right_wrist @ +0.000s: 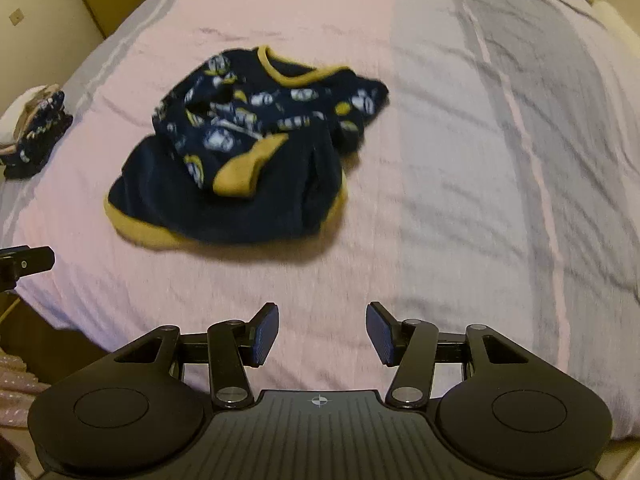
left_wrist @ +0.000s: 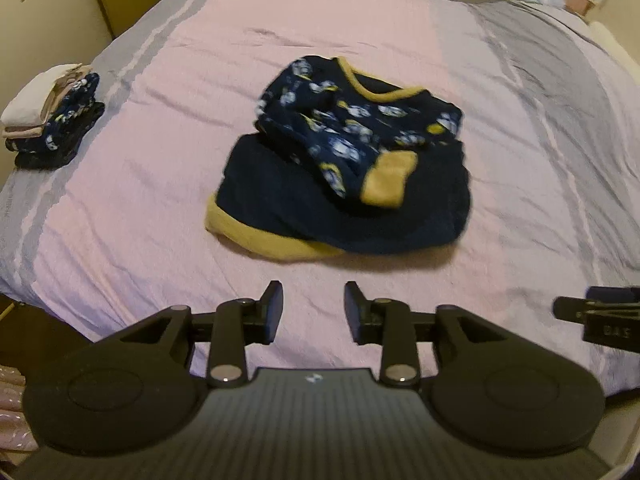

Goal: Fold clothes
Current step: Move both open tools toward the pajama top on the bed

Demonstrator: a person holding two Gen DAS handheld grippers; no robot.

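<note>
On the bed, mid-cover, the crumpled navy pyjama top lies unfolded. Left gripper and right gripper hover short of it, jaws released and empty, presumably for an approach.

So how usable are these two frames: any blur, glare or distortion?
Left wrist view: dim warm light, bed edges bowed by fisheye, crumpled navy pyjama top slightly smeared, tongs sharp. Right wrist view: stronger motion smear on top and sheet; no glare.
</note>
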